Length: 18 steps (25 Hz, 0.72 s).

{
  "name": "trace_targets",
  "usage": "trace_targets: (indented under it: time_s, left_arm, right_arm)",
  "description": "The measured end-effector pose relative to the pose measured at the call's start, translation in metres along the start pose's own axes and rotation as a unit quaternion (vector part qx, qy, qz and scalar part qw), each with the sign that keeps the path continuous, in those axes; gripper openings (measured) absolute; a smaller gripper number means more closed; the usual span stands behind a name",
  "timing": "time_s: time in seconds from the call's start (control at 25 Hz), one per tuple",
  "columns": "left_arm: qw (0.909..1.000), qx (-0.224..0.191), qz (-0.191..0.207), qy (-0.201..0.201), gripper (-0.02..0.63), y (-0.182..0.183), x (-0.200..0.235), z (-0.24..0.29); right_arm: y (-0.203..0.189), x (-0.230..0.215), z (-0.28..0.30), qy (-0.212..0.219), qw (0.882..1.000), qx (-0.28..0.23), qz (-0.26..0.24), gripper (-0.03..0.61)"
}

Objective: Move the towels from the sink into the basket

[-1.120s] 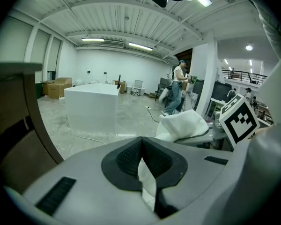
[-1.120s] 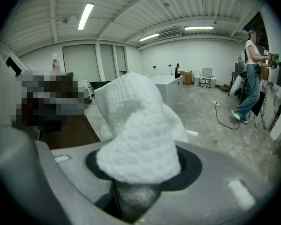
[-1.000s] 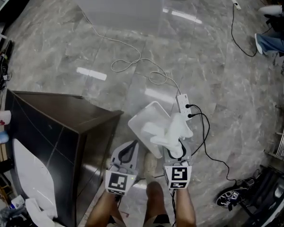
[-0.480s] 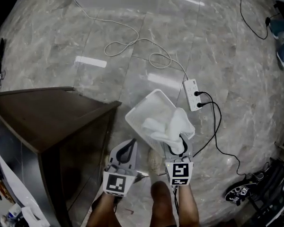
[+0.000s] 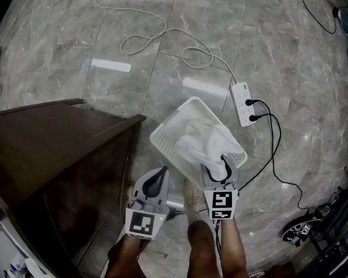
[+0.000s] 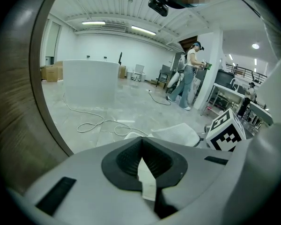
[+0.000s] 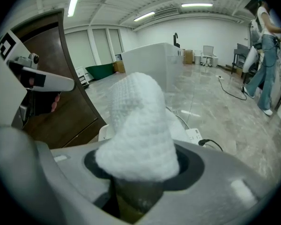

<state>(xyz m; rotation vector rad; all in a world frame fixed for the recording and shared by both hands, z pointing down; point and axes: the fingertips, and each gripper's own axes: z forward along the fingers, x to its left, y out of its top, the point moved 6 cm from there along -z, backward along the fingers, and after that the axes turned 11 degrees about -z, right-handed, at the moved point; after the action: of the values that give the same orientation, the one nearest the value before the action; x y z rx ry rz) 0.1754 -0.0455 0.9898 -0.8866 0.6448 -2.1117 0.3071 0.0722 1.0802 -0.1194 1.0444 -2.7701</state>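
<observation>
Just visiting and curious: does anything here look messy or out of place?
The towel lies half in the basket, one end draped over its rim in the right tongs. A power strip with loose cables lies on the floor beside the basket, underfoot.

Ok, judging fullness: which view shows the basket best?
Head view: looks down into nearly the whole basket. Left gripper view catches only a sliver; in the right gripper view the gripped towel hides most of it.

White towel [image 5: 211, 146], white basket [image 5: 169, 150], grey veined floor [image 5: 75, 39]
</observation>
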Motion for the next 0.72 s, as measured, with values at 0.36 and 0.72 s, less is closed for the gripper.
trace_targets:
  time_s: [0.36,0.72]
  left_arm:
    - [1.0000,0.003,-0.001,-0.002,0.009,-0.004,-0.005,0.000]
    - [1.0000,-0.007,0.005,-0.004,0.009,0.007,-0.017,-0.011]
  right_arm:
    - [-0.006,0.006,0.001,0.018,1.000,-0.003,0.018,0.319]
    - [0.002,0.004,-0.020,0.012,1.000,-0.010,0.015,0.319]
